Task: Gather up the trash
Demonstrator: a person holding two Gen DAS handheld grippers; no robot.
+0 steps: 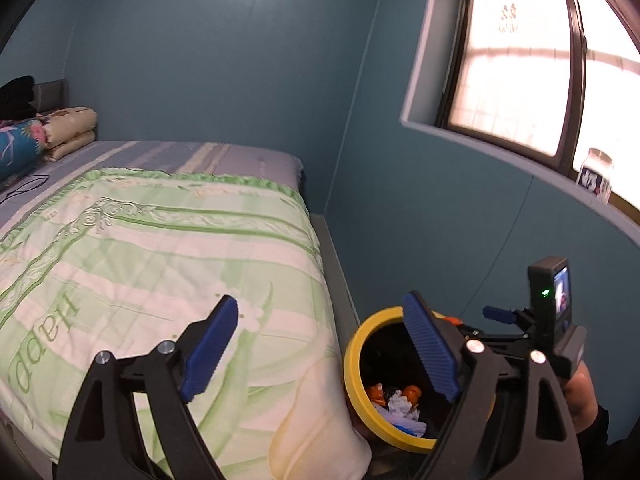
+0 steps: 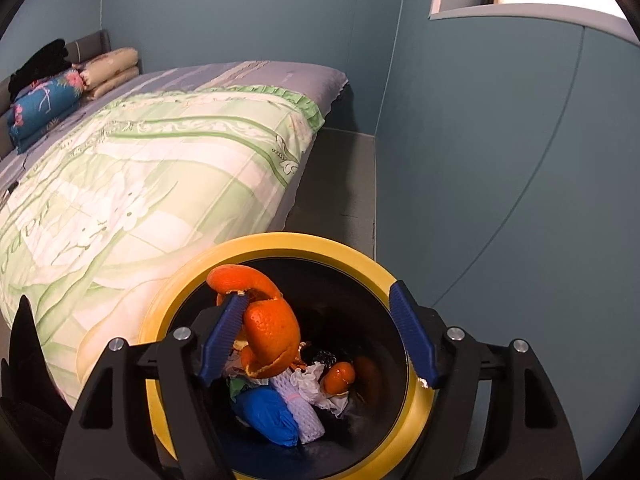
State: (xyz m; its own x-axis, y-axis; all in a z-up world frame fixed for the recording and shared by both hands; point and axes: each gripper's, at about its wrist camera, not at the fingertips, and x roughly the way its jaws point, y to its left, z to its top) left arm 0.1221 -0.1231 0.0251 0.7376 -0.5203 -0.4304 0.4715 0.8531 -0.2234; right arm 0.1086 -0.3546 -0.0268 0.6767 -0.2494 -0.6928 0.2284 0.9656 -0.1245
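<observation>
A black trash bin with a yellow rim stands on the floor by the bed; it also shows in the left wrist view. Inside lie orange peel, white crumpled paper, white foam net and a blue wrapper. My right gripper is open over the bin mouth. A large orange peel hangs against its left finger, apart from the right finger. My left gripper is open and empty, above the bed's edge beside the bin. The right gripper's camera shows in the left wrist view.
The bed with a green and white quilt fills the left. Pillows and folded bedding lie at its head. Blue walls stand close behind and to the right. A window has a glass jar on its sill. A narrow floor strip runs beside the bed.
</observation>
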